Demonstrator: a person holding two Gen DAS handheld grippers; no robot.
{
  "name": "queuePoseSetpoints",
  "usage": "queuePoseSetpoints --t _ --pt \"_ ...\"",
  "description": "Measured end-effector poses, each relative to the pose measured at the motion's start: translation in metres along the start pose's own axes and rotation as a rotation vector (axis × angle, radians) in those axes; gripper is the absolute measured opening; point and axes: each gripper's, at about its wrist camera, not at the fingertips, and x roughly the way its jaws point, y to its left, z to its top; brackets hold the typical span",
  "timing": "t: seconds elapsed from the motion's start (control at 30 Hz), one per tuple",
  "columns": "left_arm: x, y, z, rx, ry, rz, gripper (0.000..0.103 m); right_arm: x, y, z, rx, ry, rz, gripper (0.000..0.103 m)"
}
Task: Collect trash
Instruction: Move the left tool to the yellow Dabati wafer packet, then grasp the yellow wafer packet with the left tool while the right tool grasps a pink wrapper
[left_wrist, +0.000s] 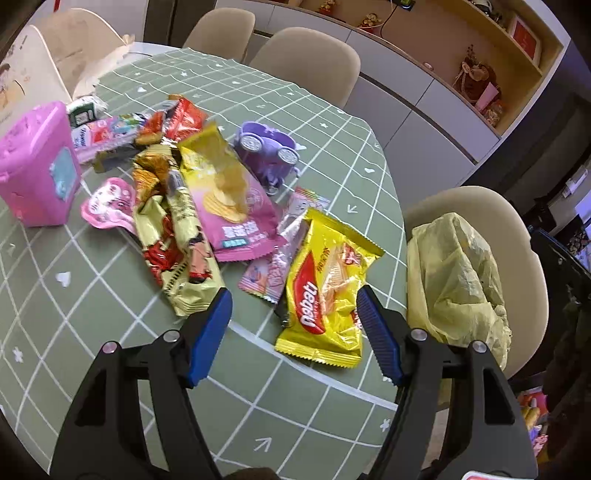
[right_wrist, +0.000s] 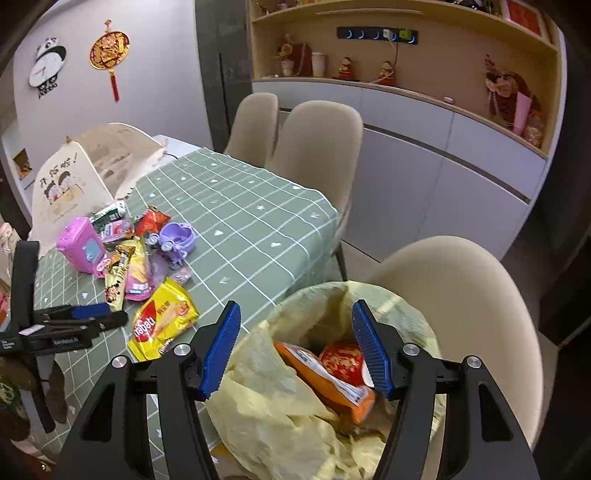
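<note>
Several snack wrappers lie in a pile on the green checked tablecloth (left_wrist: 92, 314). Nearest is a yellow and red wafer packet (left_wrist: 325, 284), also in the right wrist view (right_wrist: 162, 319). Behind it lie a pink chip bag (left_wrist: 229, 199) and a gold wrapper (left_wrist: 177, 240). My left gripper (left_wrist: 295, 321) is open and empty, just above the yellow packet's near end. My right gripper (right_wrist: 295, 343) is open and empty over the mouth of a yellow trash bag (right_wrist: 280, 406) on a chair. An orange packet (right_wrist: 325, 376) and a red wrapper (right_wrist: 341, 360) lie inside the bag.
A pink toy box (left_wrist: 37, 166) and a purple toy cart (left_wrist: 266, 151) stand by the pile. A white paper bag (right_wrist: 62, 184) stands at the table's far end. Beige chairs (right_wrist: 317, 147) line the table's right side. The left gripper shows in the right wrist view (right_wrist: 92, 317).
</note>
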Motion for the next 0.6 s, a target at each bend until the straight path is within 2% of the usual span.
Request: queuePoseSetpoints --t 0.17,0.3,0.5,0.6 --pt "-0.003 -0.005 0.002 0.048 -0.036 -0.045 0.066 0.013 -0.003 -0.001 0.001 0.019 0.012 0.059" --pt "0.005 -0.012 0.004 0.102 -0.011 -0.009 0.066 0.014 -0.003 0.001 0.004 -0.003 0.029 0.059" --pt "0.031 -0.01 0.009 0.076 0.04 0.015 0.051 0.011 0.0 0.0 0.012 -0.025 0.044 0.059" --pt "0.04 -0.02 0.01 0.112 0.049 0.024 0.042 0.012 0.0 -0.002 0.017 -0.019 0.041 0.059"
